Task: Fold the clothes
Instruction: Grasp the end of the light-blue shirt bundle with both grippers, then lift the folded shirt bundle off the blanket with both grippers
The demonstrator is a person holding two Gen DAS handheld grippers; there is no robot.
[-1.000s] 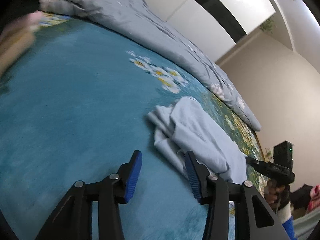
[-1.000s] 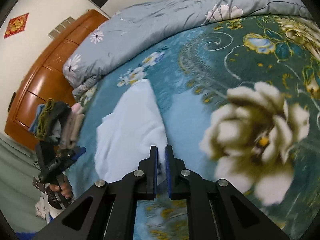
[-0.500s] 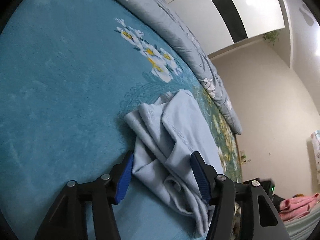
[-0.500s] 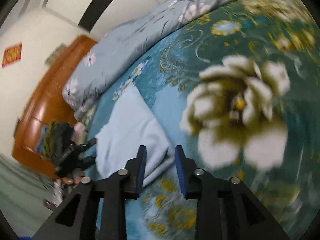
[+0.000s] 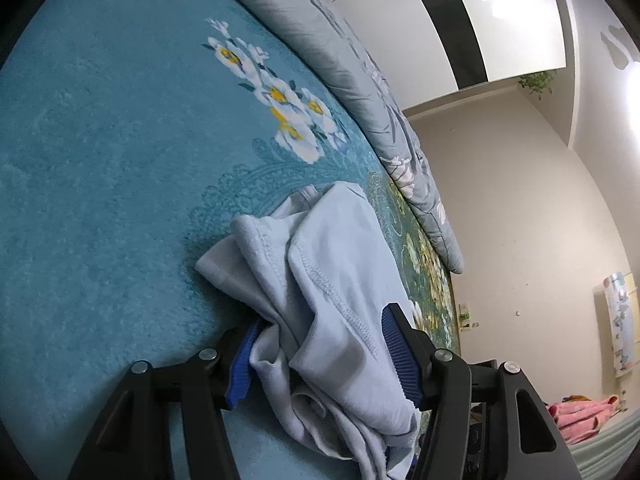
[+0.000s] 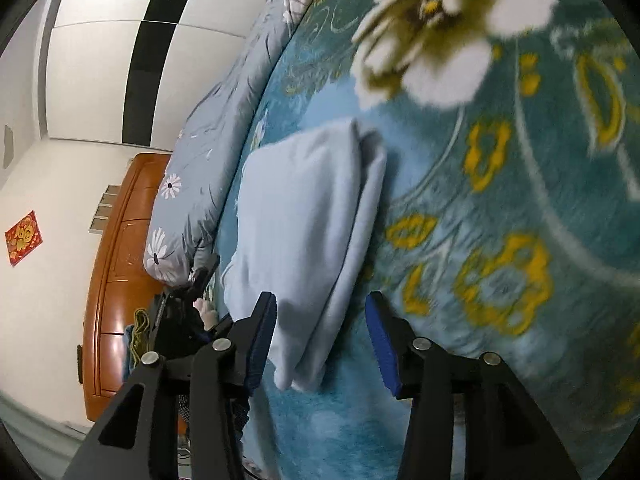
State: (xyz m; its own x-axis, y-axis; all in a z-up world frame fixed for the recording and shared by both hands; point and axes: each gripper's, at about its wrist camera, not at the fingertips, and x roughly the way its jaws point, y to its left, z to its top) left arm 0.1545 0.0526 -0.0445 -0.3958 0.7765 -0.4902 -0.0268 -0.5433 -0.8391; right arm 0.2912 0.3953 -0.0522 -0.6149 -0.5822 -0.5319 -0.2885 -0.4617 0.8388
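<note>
On the bed's teal blanket [image 5: 100, 160] lay the pale blue garment [image 5: 336, 280], my left tongs [image 5: 320, 360] and just-opening right tongs [image 6: 320, 336] both apart astride it, where careless closing might've bunched loose layers.

A bedroom in a home: a bed [image 5: 100, 160] with a teal flowered blanket fills both views. A grey flowered quilt [image 6: 200, 160] lies along its far edge, a wooden headboard [image 6: 116, 260] stands at its end, and a white wardrobe [image 5: 460, 20] rises behind the quilt.
</note>
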